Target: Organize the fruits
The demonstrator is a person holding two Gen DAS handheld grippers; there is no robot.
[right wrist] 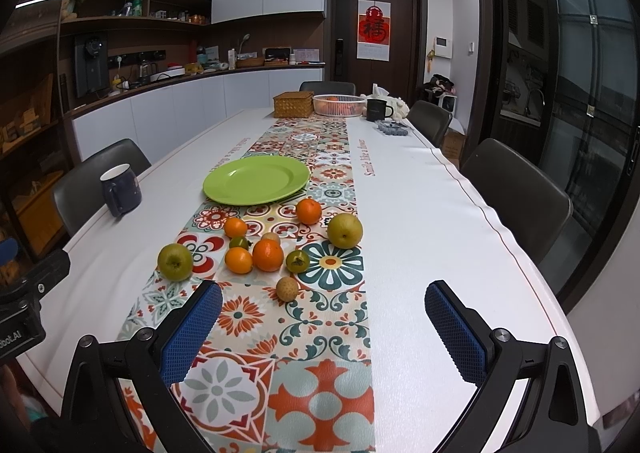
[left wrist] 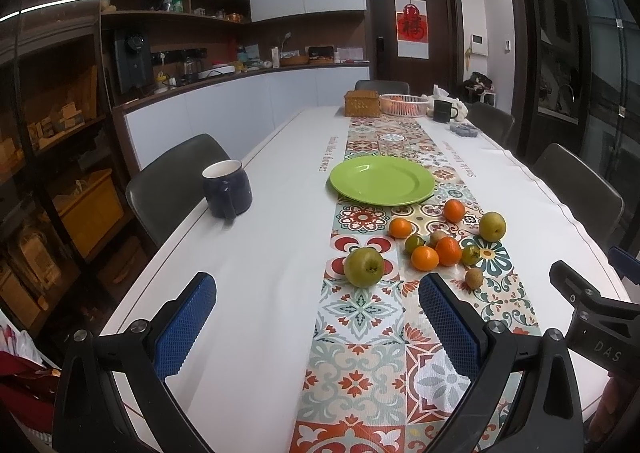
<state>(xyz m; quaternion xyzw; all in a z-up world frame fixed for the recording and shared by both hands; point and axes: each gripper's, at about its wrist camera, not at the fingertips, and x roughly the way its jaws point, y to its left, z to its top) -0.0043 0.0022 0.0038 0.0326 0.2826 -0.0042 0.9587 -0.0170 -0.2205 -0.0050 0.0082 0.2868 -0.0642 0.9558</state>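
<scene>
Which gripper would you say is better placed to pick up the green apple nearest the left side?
Probably left. The green apple lies just ahead between the open left gripper's fingers, whereas it sits beyond the right gripper's left finger, off to the side.

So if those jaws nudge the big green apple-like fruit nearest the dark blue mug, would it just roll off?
Probably it rolls a little: the big round green fruit sits free on the flat patterned table runner, touching nothing. Its dimpled top may make it wobble and stop soon. It looks firm and smooth, so the ribbed blue pads should likely hold it without bruising.
</scene>
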